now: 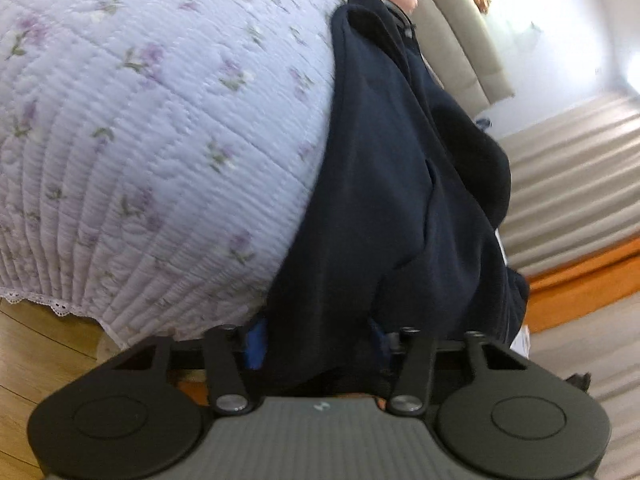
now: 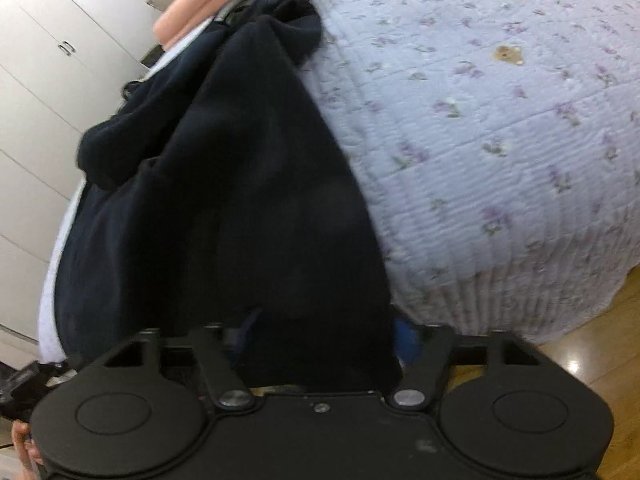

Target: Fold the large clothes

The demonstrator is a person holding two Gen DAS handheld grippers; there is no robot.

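Note:
A large dark navy garment [image 1: 392, 184] lies stretched along the edge of a bed with a lilac floral quilt [image 1: 160, 120]. In the left wrist view, my left gripper [image 1: 320, 344] is shut on the garment's near hem, the cloth bunched between the blue-padded fingers [image 1: 256, 344]. In the right wrist view, the same garment [image 2: 248, 200] runs away from me, and my right gripper [image 2: 324, 340] is shut on its near edge, with a blue pad [image 2: 406, 340] showing beside the cloth. The fingertips are hidden by fabric in both views.
The quilt [image 2: 480, 140] covers the bed. A folded pink cloth [image 2: 208, 4] lies at the bed's far end. White wardrobe doors [image 2: 44, 92] stand left of the bed. Wooden floor [image 2: 592, 340] lies below. An orange strip [image 1: 580, 284] and pale bedding [image 1: 572, 184] are on the right.

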